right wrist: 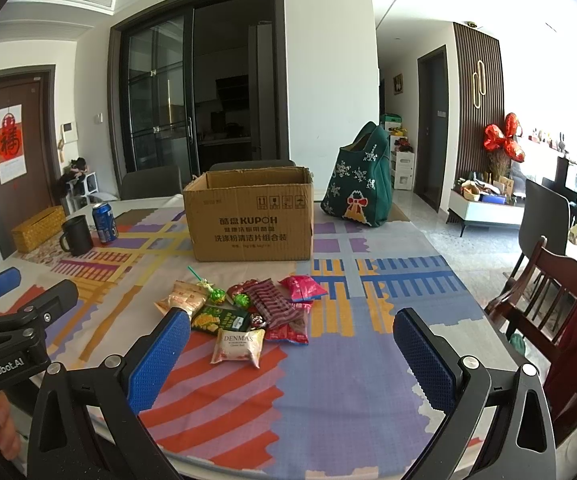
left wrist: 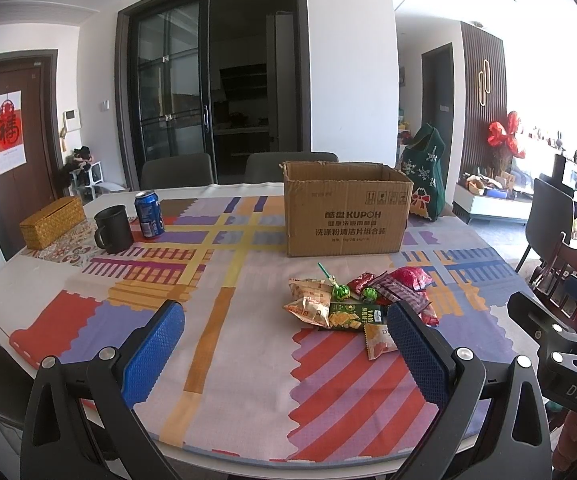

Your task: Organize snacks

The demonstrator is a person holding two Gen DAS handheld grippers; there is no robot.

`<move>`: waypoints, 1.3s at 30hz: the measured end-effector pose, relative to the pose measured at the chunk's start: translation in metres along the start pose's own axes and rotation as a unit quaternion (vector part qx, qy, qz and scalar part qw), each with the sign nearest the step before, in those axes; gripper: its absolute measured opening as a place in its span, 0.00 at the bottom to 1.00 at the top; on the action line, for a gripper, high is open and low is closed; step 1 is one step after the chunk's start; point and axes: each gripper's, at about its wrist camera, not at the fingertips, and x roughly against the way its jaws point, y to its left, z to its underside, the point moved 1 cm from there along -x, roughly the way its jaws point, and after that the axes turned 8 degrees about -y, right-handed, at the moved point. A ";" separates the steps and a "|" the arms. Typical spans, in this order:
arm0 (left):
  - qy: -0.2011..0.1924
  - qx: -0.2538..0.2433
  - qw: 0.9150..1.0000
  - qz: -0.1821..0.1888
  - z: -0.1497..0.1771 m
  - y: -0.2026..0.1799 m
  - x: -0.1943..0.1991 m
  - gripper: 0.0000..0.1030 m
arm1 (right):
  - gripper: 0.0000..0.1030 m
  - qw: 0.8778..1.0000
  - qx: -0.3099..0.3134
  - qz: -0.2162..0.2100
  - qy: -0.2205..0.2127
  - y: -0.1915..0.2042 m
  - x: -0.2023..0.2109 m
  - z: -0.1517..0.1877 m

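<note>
Left gripper [left wrist: 284,344] fingers spread, empty, low in frame. Right gripper [right wrist: 292,354] same. Snacks [right wrist: 248,308] piled mid-frame; open box [right wrist: 250,216] behind them.

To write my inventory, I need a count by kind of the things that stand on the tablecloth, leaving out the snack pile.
Cardboard box: 1
Black mug: 1
Blue drink can: 1
Yellow woven box: 1
Green fabric bag: 1
Total: 5
</note>
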 end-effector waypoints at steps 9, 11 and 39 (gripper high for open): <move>-0.001 0.000 1.000 0.001 0.000 0.000 0.001 1.00 | 0.99 1.000 -0.001 0.000 0.000 0.000 0.004 -0.001; -0.001 0.000 1.000 0.000 -0.001 0.000 0.001 1.00 | 0.99 1.000 -0.001 0.000 0.000 -0.001 0.003 -0.001; -0.002 0.000 1.000 0.000 -0.001 0.000 0.003 1.00 | 0.99 1.000 -0.002 0.000 0.000 -0.002 0.003 -0.001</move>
